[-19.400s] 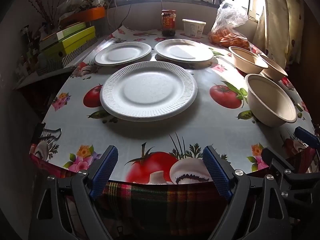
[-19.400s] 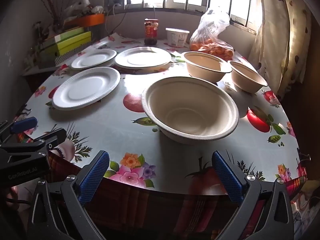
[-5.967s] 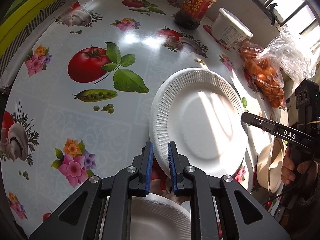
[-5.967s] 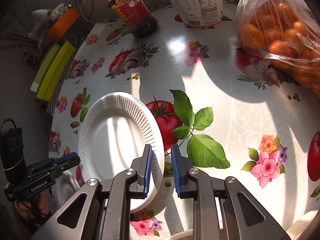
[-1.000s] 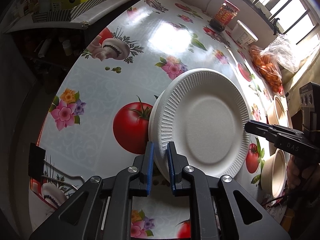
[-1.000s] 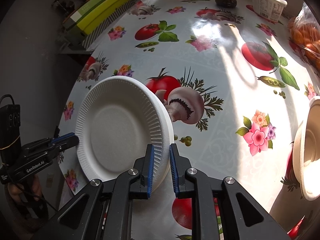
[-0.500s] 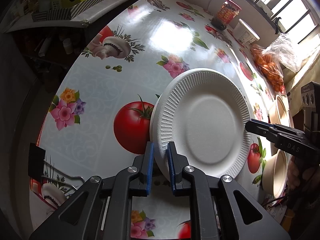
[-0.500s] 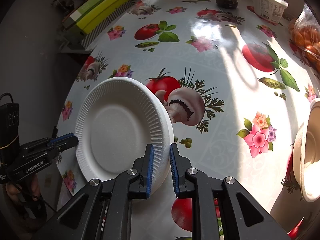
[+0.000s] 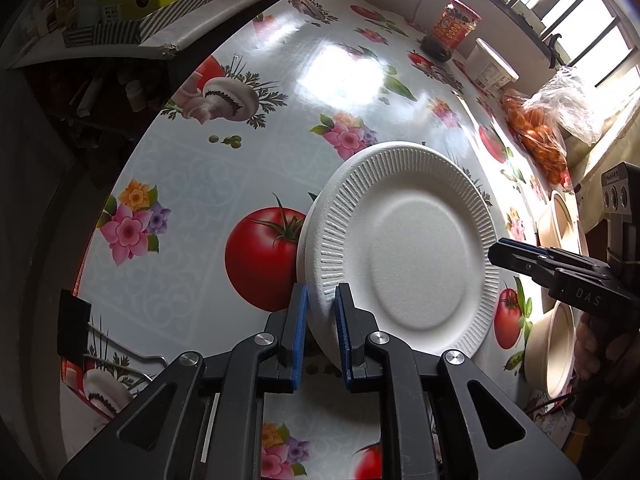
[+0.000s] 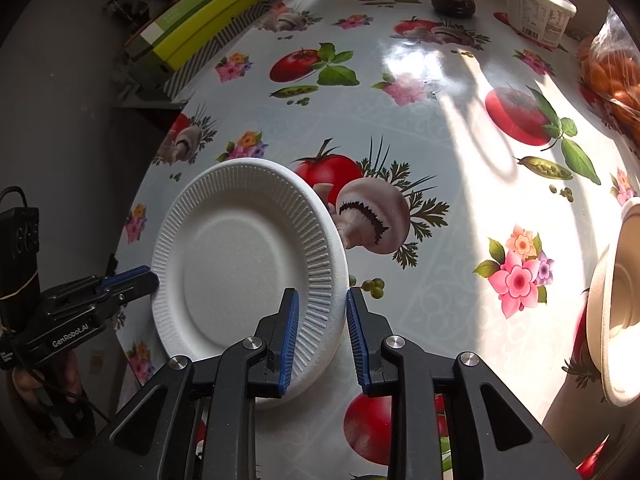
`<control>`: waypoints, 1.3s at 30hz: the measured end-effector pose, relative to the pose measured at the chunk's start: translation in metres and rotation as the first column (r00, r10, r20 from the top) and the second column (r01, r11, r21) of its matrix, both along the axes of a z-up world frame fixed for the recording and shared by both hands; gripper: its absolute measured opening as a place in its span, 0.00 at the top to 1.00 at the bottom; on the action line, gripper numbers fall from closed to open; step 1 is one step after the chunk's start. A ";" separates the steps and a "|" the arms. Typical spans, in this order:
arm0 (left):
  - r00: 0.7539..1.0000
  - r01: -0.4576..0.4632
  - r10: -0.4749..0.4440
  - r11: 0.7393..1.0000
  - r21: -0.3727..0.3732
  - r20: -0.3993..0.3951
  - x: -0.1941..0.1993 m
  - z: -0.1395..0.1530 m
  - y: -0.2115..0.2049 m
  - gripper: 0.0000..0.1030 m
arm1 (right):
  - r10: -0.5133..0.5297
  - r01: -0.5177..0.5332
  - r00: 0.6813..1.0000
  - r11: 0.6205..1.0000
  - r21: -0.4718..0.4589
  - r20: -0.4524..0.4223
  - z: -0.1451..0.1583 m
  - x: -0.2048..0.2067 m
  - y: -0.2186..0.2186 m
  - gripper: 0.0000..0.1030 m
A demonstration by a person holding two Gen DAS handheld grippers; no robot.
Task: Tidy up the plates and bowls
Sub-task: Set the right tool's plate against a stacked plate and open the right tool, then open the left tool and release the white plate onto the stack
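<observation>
A stack of white ribbed foam plates (image 9: pixel 404 252) lies on the tablecloth near the table's front left; it also shows in the right wrist view (image 10: pixel 244 276). My left gripper (image 9: pixel 321 312) has its blue jaws parted a little around the stack's near rim. My right gripper (image 10: pixel 321 316) is open, its jaws apart on either side of the opposite rim. Each gripper shows in the other's view, the right one (image 9: pixel 560 276) and the left one (image 10: pixel 92 300). Beige bowls (image 9: pixel 550 344) stand at the right edge of the table; one also shows in the right wrist view (image 10: pixel 618 300).
The table (image 10: pixel 440 128) has a cloth printed with tomatoes and mushrooms. A sauce jar (image 9: pixel 452 32), a white tub (image 9: pixel 490 68) and a bag of oranges (image 9: pixel 548 136) stand at the far side. Green boxes (image 10: pixel 196 24) sit on a shelf to the left.
Both grippers have opened and let go of the plate rim. The plates have settled flat on the table as one stack.
</observation>
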State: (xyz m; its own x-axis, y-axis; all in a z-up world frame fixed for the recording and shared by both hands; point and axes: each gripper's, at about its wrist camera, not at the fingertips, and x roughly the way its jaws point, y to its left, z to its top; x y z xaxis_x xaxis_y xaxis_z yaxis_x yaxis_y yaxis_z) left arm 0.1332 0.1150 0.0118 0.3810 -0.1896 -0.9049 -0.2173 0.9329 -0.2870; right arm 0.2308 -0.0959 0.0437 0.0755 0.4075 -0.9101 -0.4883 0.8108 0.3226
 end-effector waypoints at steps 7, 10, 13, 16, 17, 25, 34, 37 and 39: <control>1.000 -0.003 0.003 1.000 -0.006 0.010 -0.001 0.002 0.001 0.85 | -0.001 0.001 1.000 1.000 0.005 0.001 0.001 -0.001 -0.001 0.71; 1.000 0.002 -0.001 1.000 -0.006 0.015 -0.002 0.003 0.001 0.75 | -0.002 0.002 1.000 1.000 0.015 -0.003 0.001 -0.001 -0.001 0.69; 1.000 0.001 -0.001 1.000 -0.002 0.020 -0.003 0.004 0.001 0.74 | -0.008 0.008 1.000 1.000 0.021 0.002 0.002 -0.003 -0.002 0.65; 0.999 -0.002 0.000 0.999 0.049 0.042 -0.006 0.008 -0.001 0.74 | -0.012 0.011 1.000 1.000 0.023 0.021 0.006 -0.005 -0.001 0.61; 0.999 -0.003 0.000 0.998 0.060 0.050 -0.007 0.009 -0.002 0.74 | -0.012 0.011 0.999 1.000 0.024 0.034 0.007 -0.006 -0.002 0.59; 0.994 -0.015 -0.001 0.989 0.146 0.110 -0.015 0.019 -0.007 0.74 | -0.024 0.021 0.996 0.999 0.035 0.084 0.016 -0.015 -0.004 0.57; 0.980 -0.037 -0.011 0.971 0.237 0.200 -0.027 0.031 -0.014 0.74 | -0.049 0.045 0.992 0.998 0.036 0.112 0.014 -0.023 -0.007 0.56; 0.972 -0.047 -0.018 0.962 0.270 0.234 -0.030 0.035 -0.018 0.74 | -0.057 0.053 0.990 0.998 0.036 0.129 0.015 -0.025 -0.008 0.55; 0.968 -0.052 -0.019 0.961 0.270 0.250 -0.031 0.036 -0.020 0.74 | -0.065 0.060 0.988 0.997 0.038 0.140 0.017 -0.027 -0.010 0.54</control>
State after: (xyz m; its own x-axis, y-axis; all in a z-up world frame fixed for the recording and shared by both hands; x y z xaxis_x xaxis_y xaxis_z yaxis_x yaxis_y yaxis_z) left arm 0.1020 0.0951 0.0478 0.6009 0.0592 -0.7971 -0.1879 0.9798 -0.0689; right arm 0.2042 -0.1059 0.0606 0.2284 0.4283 -0.8743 -0.4798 0.8309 0.2817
